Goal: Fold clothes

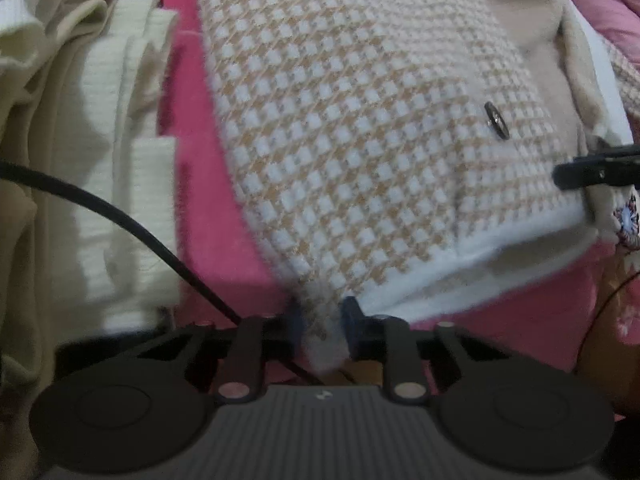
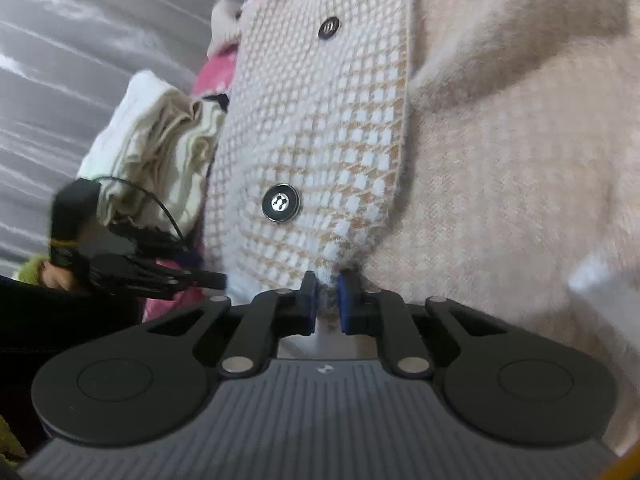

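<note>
Your left gripper (image 1: 322,326) has its blue pads pinched on the fuzzy white-trimmed corner of the houndstooth cardigan (image 1: 360,120), low in its view at six o'clock. Your right gripper (image 2: 327,300) is clamped the same way on the cardigan's button edge, also at six o'clock in its own view. The knit is soft and brushed, tan and white checks outside, plain beige inside. It lies spread on a pink blanket (image 1: 224,248) from the pads up toward twelve o'clock. Two round dark buttons (image 2: 281,202) with metal rims show in the right view. At nine o'clock in the left view sits one pile of cream ribbed garments (image 1: 120,140), with a black cable (image 1: 120,216) crossing it. No readable writing shows.
</note>
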